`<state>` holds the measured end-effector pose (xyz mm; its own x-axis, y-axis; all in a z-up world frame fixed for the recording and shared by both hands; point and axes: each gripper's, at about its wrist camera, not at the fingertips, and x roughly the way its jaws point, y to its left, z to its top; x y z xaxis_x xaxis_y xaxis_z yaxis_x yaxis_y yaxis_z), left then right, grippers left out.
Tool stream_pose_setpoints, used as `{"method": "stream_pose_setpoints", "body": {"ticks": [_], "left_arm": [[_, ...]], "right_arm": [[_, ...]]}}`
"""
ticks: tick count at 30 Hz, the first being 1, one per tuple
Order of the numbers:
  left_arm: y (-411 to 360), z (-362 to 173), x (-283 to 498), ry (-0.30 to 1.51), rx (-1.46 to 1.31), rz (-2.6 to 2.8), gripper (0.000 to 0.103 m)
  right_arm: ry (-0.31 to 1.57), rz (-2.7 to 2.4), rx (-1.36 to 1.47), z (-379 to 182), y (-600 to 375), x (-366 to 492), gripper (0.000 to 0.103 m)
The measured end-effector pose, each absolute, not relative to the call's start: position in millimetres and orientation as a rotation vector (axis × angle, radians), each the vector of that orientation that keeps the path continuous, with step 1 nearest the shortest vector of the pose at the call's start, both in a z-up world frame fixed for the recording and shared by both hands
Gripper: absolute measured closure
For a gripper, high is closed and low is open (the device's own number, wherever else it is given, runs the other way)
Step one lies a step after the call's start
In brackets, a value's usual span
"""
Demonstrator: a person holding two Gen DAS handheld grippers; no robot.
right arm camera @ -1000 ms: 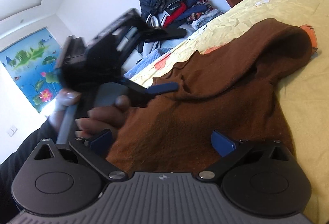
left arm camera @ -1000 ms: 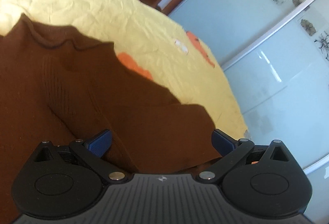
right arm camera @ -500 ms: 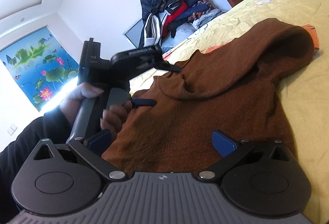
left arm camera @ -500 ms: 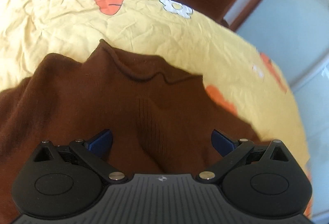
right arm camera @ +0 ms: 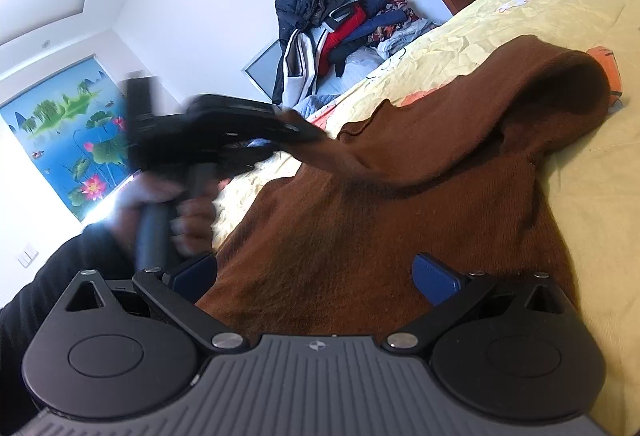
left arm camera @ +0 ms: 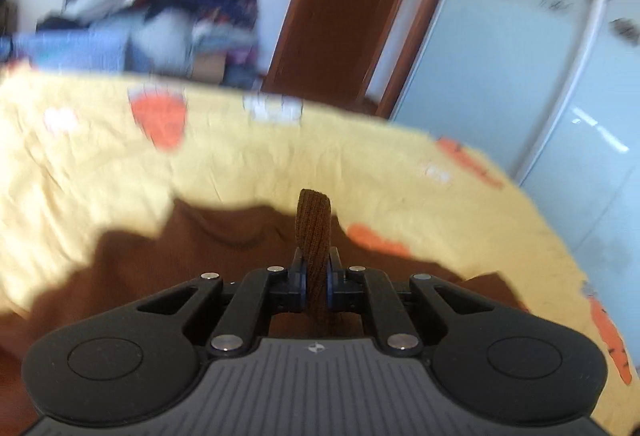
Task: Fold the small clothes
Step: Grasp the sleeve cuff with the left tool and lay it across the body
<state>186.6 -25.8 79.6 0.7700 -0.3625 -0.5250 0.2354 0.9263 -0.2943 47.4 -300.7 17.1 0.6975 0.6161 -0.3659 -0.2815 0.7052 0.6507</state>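
Left gripper (left arm camera: 316, 286) clamped on the brown sweater (right arm camera: 400, 236), right gripper (right arm camera: 316, 276) jaws apart, folding barely begun.

yellow carrot-print bed (right arm camera: 568, 16), brown sweater (right arm camera: 400, 236) atop

From my right gripper (right arm camera: 316, 276), the sweater (right arm camera: 400, 228) lies directly ahead on the bedsheet (right arm camera: 580, 164), spreading under and between its jaws. My left gripper (right arm camera: 296, 134) sits ahead-left of it, over the sweater's left edge, with a fold of sweater (left arm camera: 314, 232) between its pads. Sheet lies beyond and right of the sweater. Past the bed's far edge, ahead of my left gripper, the clothes pile (left arm camera: 160, 8) is left, the door (left arm camera: 352, 12) right of it, the wardrobe (left arm camera: 540, 76) farthest right.
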Motion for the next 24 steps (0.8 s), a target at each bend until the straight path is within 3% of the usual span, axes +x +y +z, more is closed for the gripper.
{"method": "stream_pose_setpoints", "body": {"ticks": [5,7,8,9,11,14,19,24], "left_arm": [[58,70,171,0.613,-0.206,-0.202,0.091],[97,52,169,0.703,-0.223,-0.034,0.066],[114,47,167,0.733,-0.262,0.048,0.035],[132,44,158,0.718,-0.331,0.110,0.021],[159,41,130,0.592,-0.467,0.111,0.021],[166,44,111,0.549,-0.498,0.029,0.021],[119,40,123,0.594,-0.406,-0.084,0.021],[66,36,149,0.622,-0.217,-0.042,0.021]], "right_arm": [[0.611,0.535,0.596,17,-301,48,0.000],[0.613,0.536,0.595,17,-301,47,0.000],[0.615,0.536,0.594,17,-301,47,0.000],[0.616,0.536,0.591,17,-301,47,0.000],[0.621,0.531,0.587,19,-302,47,0.000],[0.635,0.514,0.542,36,-299,45,0.000],[0.457,0.505,0.445,88,-306,57,0.000],[0.536,0.357,0.602,85,-341,92,0.000]]}}
